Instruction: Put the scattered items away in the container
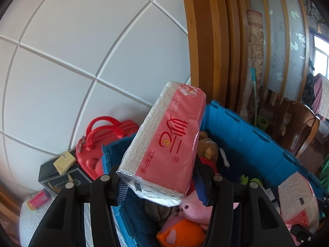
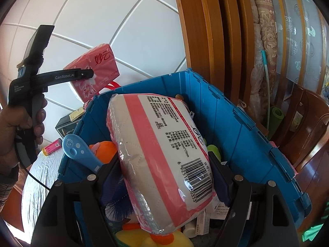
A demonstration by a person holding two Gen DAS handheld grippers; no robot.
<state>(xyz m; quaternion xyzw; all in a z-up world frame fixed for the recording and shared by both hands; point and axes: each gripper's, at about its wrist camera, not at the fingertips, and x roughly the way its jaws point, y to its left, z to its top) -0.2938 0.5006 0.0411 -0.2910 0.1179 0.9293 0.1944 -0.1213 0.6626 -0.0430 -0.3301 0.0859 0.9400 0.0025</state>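
White-panelled wall behind, both grippers hold tissue packs above blue crate (image 2: 236,123).

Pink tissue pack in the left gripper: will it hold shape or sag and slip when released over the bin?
The pink tissue pack sticks out past the left gripper without drooping, so probably fairly stiff and light. Its glossy plastic wrap suggests it may slide between the pads. It is flat-sided, so over the blue bin it should drop and settle on the plush toys, not roll.

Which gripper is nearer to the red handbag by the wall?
Left. The left gripper, holding a pink tissue pack, is over the blue bin's corner beside the red handbag. The right gripper holds a white pack farther along the bin.
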